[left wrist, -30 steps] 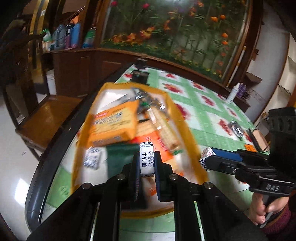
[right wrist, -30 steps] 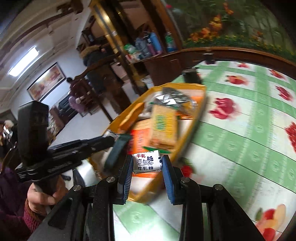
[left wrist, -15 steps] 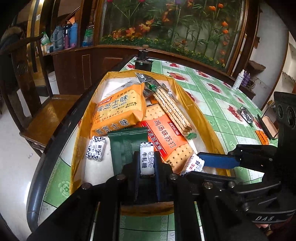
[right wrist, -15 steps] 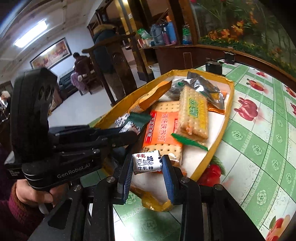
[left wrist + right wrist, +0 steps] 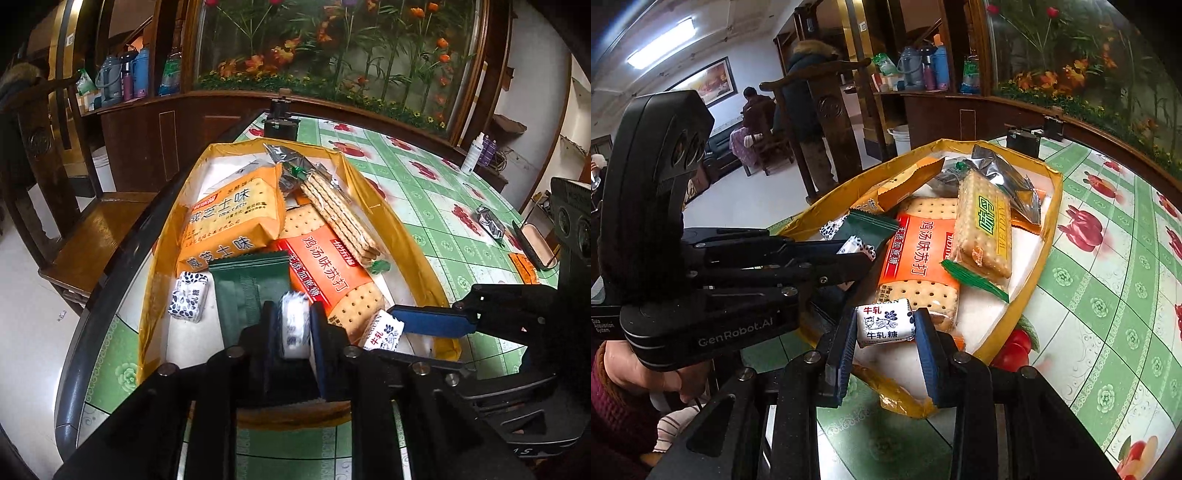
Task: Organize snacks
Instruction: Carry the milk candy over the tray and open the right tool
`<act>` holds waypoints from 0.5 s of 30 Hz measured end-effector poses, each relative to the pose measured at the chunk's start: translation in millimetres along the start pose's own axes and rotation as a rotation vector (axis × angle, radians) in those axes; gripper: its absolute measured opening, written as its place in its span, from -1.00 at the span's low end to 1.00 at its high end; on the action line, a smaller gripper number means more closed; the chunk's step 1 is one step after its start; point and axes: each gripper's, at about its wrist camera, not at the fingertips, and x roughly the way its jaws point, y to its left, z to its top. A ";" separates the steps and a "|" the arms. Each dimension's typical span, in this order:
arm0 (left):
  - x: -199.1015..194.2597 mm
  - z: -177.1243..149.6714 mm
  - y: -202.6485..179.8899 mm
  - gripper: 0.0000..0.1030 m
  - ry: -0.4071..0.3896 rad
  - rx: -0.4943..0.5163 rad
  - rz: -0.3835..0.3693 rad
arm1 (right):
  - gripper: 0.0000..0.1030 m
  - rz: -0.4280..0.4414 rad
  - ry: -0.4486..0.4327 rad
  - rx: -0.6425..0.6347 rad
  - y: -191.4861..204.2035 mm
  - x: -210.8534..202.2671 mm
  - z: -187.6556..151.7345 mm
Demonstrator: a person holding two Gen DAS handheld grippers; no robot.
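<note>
Both your claws point down over the near end of the yellow tray [image 5: 406, 236]. Your left claw [image 5: 293, 328] has just been opening, its nougat candy [image 5: 293, 326] blurred between the jaws. Your right claw [image 5: 886, 326] grips another nougat candy [image 5: 884, 326].

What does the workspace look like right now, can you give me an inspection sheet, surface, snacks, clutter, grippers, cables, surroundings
Surface: table under a green checked tablecloth with red fruit prints.
Job's things: yellow tray holding orange cracker packs, a clear-wrapped cracker stack, a green sachet and a loose milk candy.
Clutter: silver wrapper and a small open case on the cloth beyond the tray.
Grippers: left gripper has just been opening, a blurred milk candy between its jaws; right gripper shut on a milk candy.
Cables: nothing seen.
Surroundings: wooden chair, flower mural, flasks on a shelf.
</note>
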 end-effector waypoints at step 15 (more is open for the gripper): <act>2.3 -0.1 -0.4 -0.29 0.012 -0.004 -0.008 | -0.29 -0.004 -0.004 -0.004 1.7 -2.5 -1.2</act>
